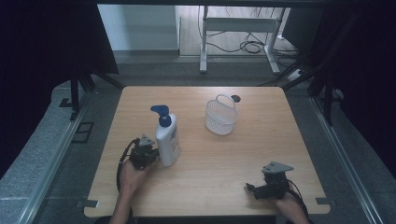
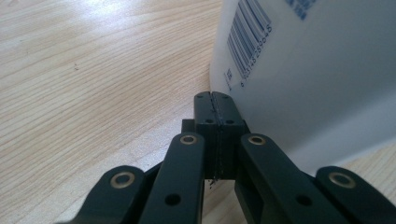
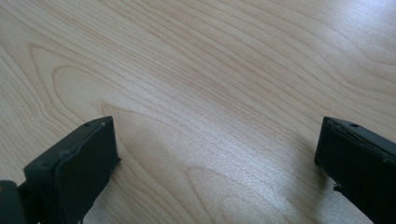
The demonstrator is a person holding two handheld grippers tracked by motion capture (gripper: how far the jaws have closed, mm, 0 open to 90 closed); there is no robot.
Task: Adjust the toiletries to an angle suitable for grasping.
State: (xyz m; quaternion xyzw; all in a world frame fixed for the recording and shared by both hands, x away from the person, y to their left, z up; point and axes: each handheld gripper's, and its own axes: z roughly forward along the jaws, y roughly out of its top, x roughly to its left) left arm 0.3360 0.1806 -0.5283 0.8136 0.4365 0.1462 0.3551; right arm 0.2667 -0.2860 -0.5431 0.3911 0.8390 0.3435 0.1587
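Note:
A white pump bottle (image 1: pixel 168 137) with a blue pump head stands upright on the wooden table (image 1: pixel 219 163), left of centre. My left gripper (image 1: pixel 152 156) sits right beside the bottle's lower left side. In the left gripper view its jaws are pressed together with nothing between them, the tips (image 2: pixel 215 99) at the edge of the bottle (image 2: pixel 308 79), whose barcode label faces the camera. My right gripper (image 1: pixel 251 188) rests near the table's front right corner. The right gripper view has its jaws (image 3: pixel 217 154) wide apart over bare wood.
A white mesh basket (image 1: pixel 221 115) with a handle stands behind centre. A small dark hole (image 1: pixel 236 98) sits in the table behind it. Beyond the table lie a white metal frame (image 1: pixel 238 28) and floor cables.

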